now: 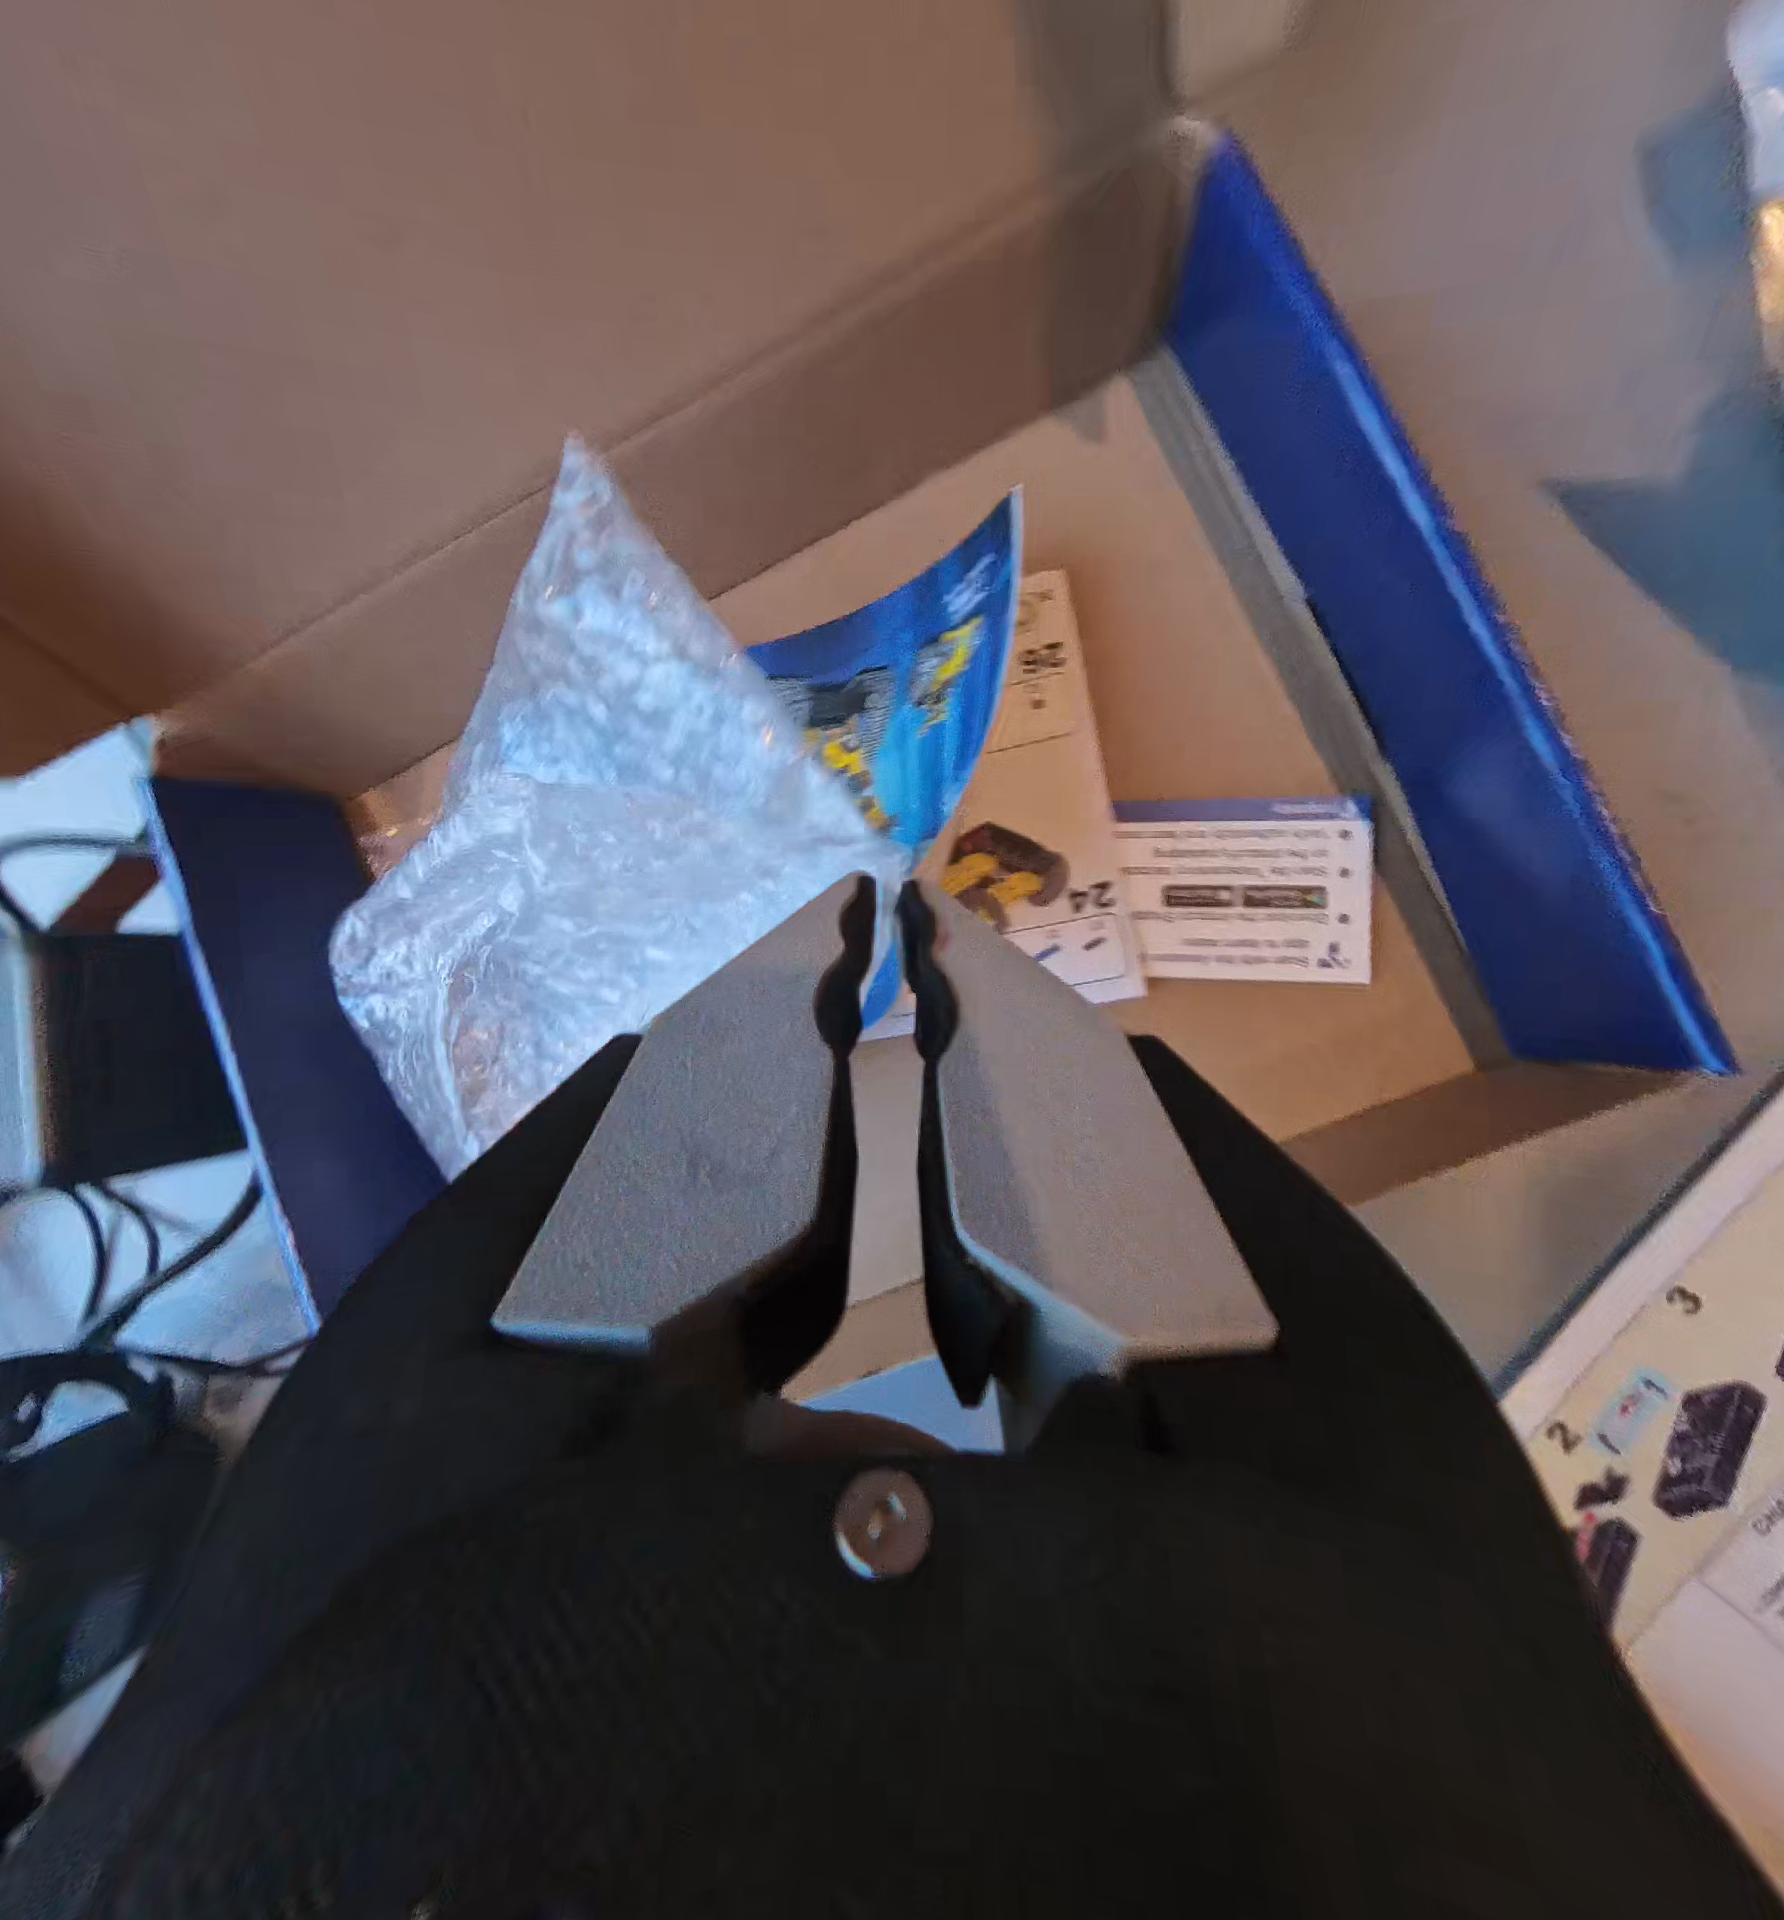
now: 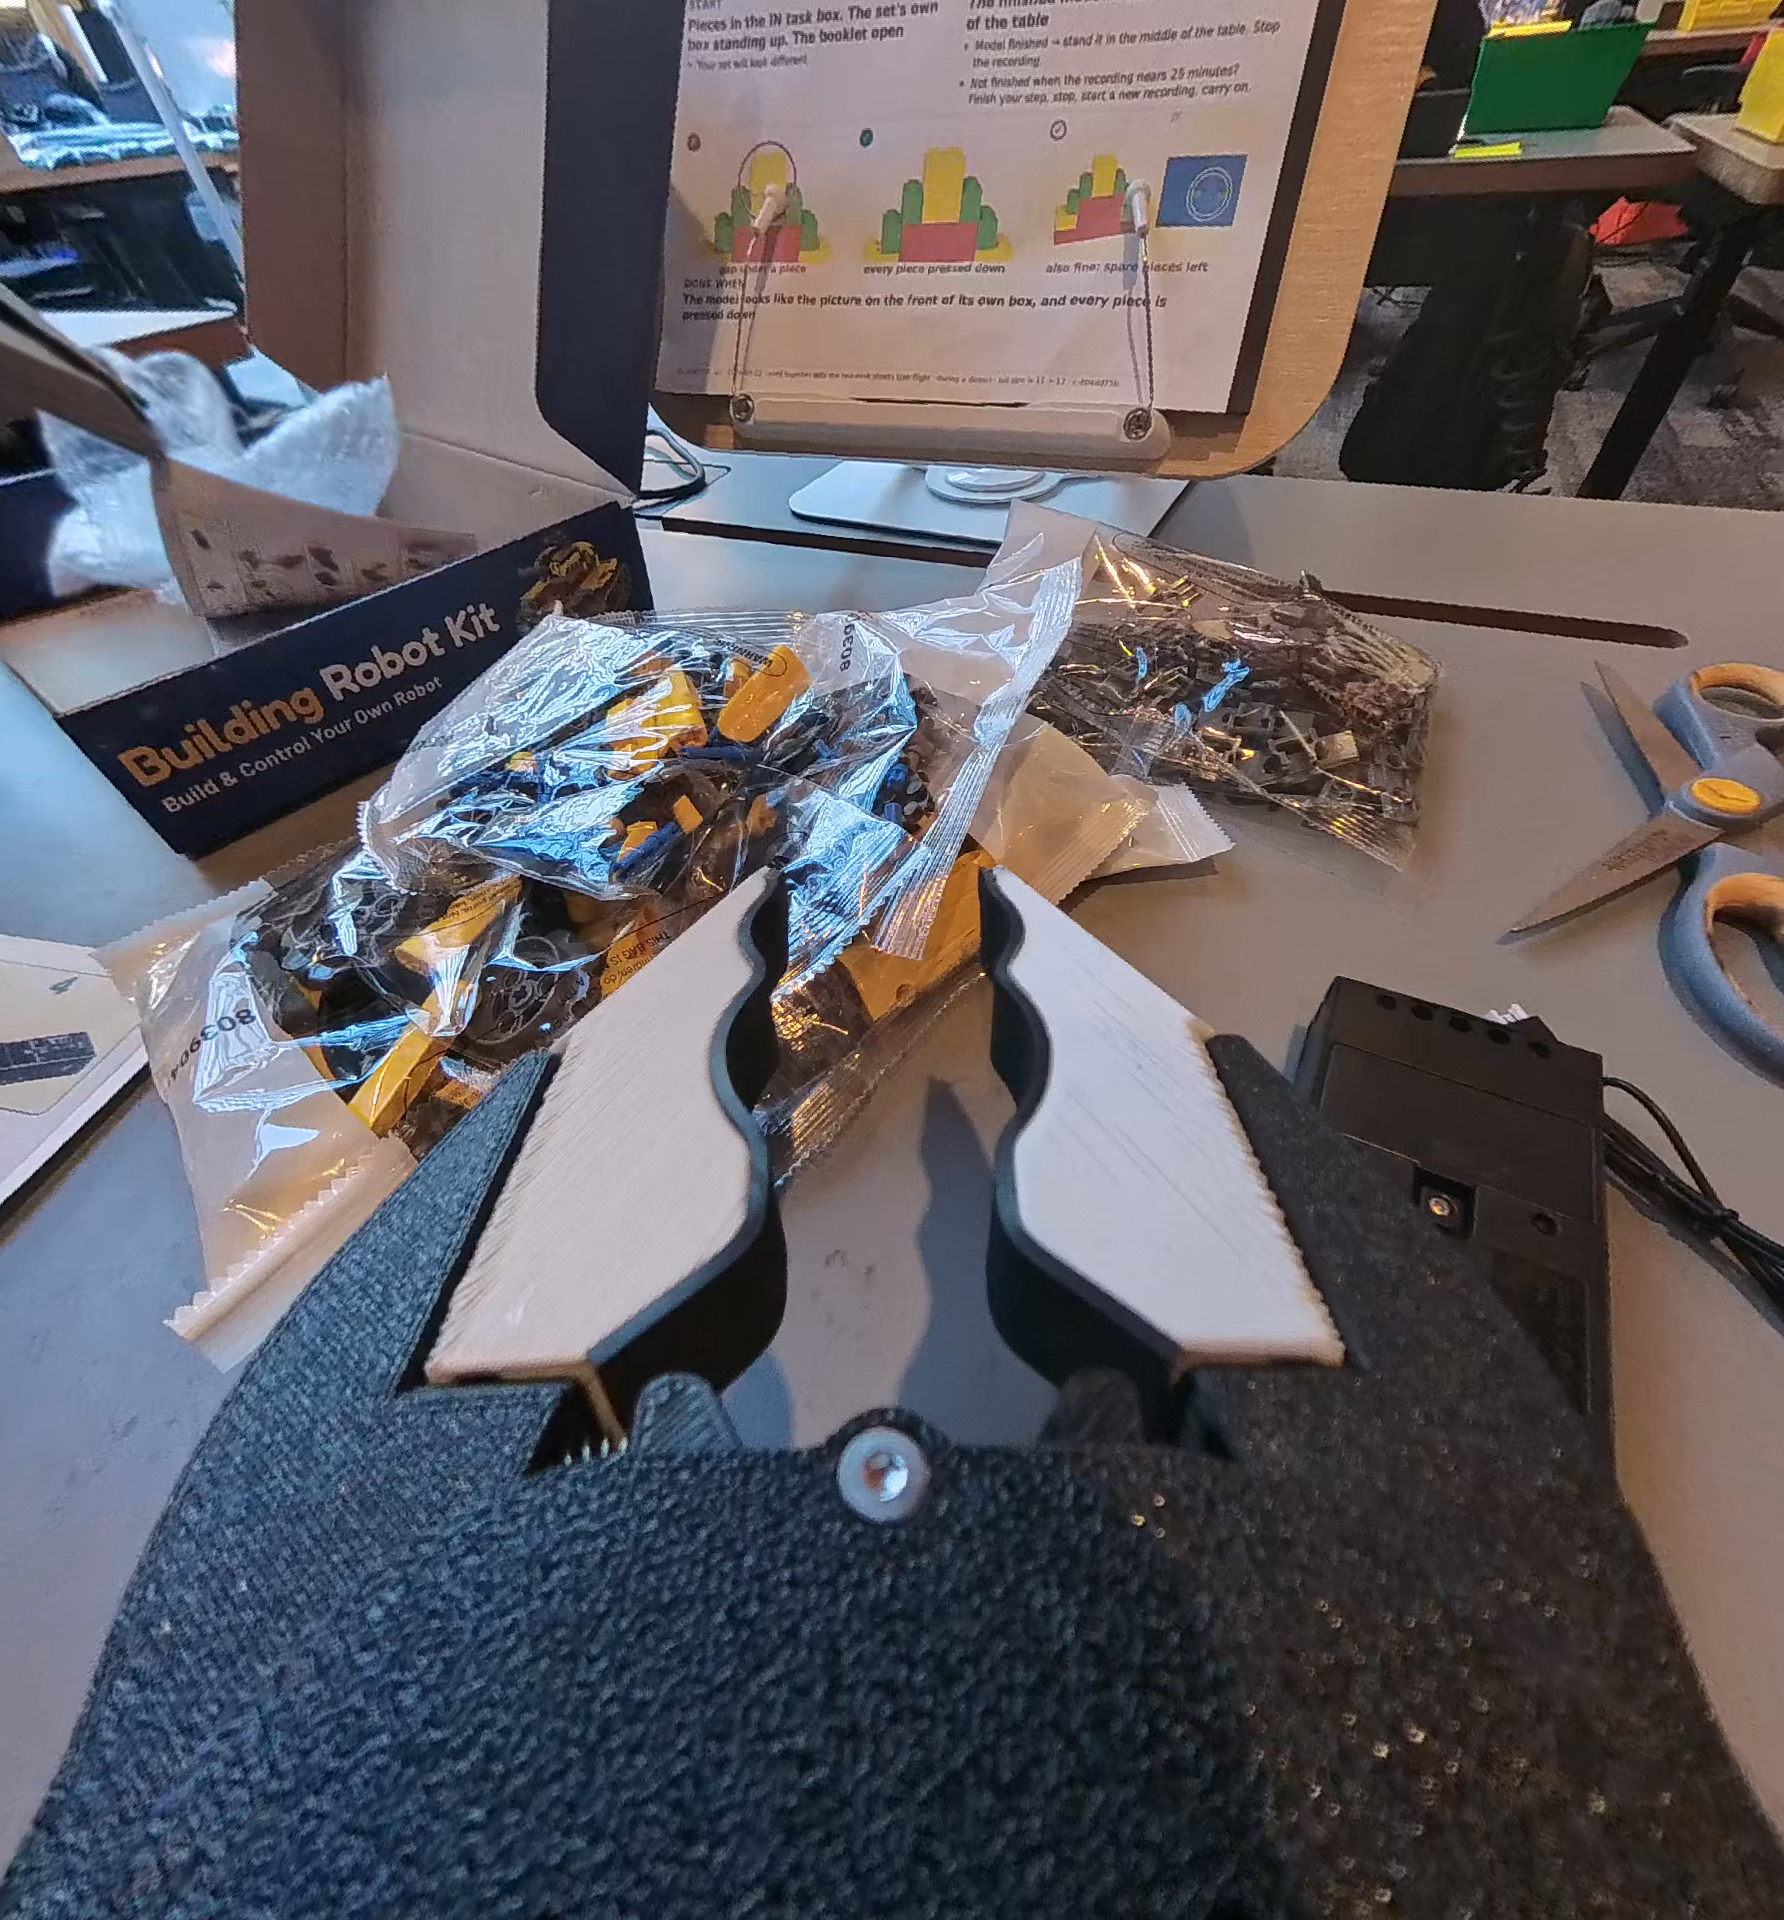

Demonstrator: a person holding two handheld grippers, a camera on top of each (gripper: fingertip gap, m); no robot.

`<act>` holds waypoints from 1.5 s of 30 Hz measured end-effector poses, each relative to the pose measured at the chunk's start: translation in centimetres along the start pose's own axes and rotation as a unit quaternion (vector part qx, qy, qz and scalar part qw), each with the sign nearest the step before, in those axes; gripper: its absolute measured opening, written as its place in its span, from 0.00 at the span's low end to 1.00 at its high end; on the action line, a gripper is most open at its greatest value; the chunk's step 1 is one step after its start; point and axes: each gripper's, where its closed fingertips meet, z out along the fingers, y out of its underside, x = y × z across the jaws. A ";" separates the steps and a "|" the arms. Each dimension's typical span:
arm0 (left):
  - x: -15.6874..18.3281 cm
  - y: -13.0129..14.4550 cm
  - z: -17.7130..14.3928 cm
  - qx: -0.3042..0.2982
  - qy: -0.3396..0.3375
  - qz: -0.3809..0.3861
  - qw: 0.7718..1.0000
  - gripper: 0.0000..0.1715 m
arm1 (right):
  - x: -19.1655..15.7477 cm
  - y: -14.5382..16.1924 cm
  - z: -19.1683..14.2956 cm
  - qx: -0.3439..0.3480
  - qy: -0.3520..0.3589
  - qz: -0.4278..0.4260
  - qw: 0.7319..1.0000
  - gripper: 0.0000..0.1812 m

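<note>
My left gripper (image 1: 886,899) is shut on the corner of a blue-covered booklet (image 1: 909,707) and holds it up inside an open dark-blue cardboard box (image 1: 1387,623). Crumpled bubble wrap (image 1: 576,831) lies against the booklet on the left. A white card (image 1: 1252,894) lies on the box floor. The right wrist view shows the same box (image 2: 348,675), booklet (image 2: 285,561) and bubble wrap (image 2: 316,436) at far left. My right gripper (image 2: 877,894) is open and empty just above clear bags of yellow and black parts (image 2: 607,779) on the grey table.
Another bag of dark parts (image 2: 1241,707) lies behind. Scissors (image 2: 1719,821) and a black module with a cable (image 2: 1459,1122) lie at the right. A printed sheet stands on a holder (image 2: 971,208) at the back. A paper sheet (image 2: 15,1039) lies left. Cables (image 1: 57,1247) lie left of the box. One gripper's finger ends stand about 40 centimeters off the other's. The right gripper is farther from the white card (image 1: 1252,894), some 30 centimeters, than the left, some 12 centimeters.
</note>
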 end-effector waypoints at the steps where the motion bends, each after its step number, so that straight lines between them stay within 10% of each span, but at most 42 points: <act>1: -1.2 0.4 -0.1 0.000 -0.009 -0.024 1.000 0.04 | 0.0 0.0 0.0 0.001 0.000 0.001 1.000 0.20; 8: -3.7 2.9 -0.6 0.053 0.028 -0.157 0.986 0.30 | 0.2 -0.6 -0.4 0.020 0.003 -0.006 1.000 0.26; 14: -1.7 4.8 -1.1 0.021 -0.035 0.010 0.999 0.38 | 0.2 -2.2 -1.3 0.061 0.012 -0.021 0.998 0.31; 20: -0.8 3.7 -2.7 0.077 -0.017 -0.025 0.997 0.46 | -4.9 -5.0 -0.4 0.035 -0.070 -0.025 0.997 0.39; 34: -5.3 7.1 4.4 -0.047 -0.078 0.051 0.995 0.52 | -27.6 -3.5 18.4 -0.294 -0.276 -0.161 0.901 0.44; 45: -5.7 8.0 5.8 -0.047 -0.043 0.008 0.998 0.27 | -27.4 3.6 26.5 -0.426 -0.233 -0.262 0.834 0.48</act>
